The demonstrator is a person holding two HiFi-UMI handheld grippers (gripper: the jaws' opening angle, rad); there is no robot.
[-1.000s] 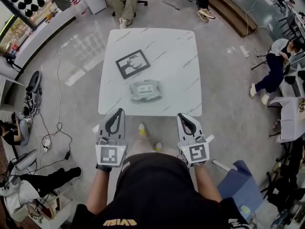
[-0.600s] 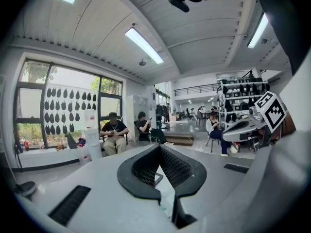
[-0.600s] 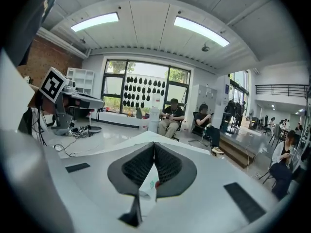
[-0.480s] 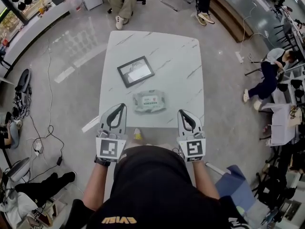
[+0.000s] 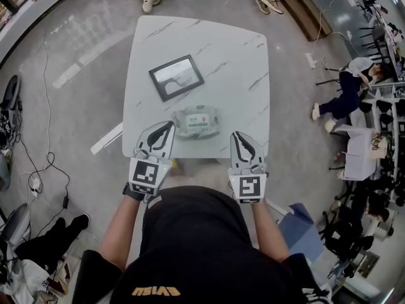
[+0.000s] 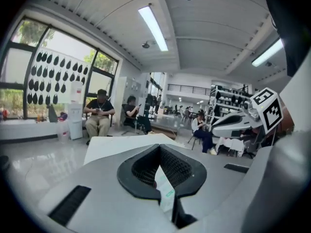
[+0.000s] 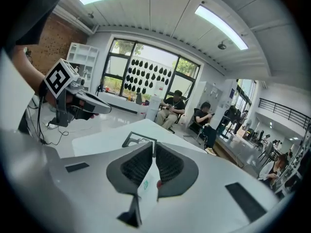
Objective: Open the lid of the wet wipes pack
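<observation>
Both tools have come forward from over the floor to the counter's (image 5: pixel 234 56) near edge, and the wet wipes pack (image 5: pixel 197 120) lies flat between them, close to the middle of that edge with its lid down. The left tool (image 5: pixel 166 126) has its jaws pressed together on nothing, tips just beside the pack's left end. The right tool (image 5: pixel 238 135), near the pack's right end but apart from it, has just been opening to a narrow slit with nothing gripped; a dark picture frame (image 5: pixel 176 76) lies beyond the pack toward the counter's middle.

Open lab-office: marble table (image 5: pixel 234 62), floor cables (image 5: pixel 45 164), seated people (image 6: pixel 99 114)
</observation>
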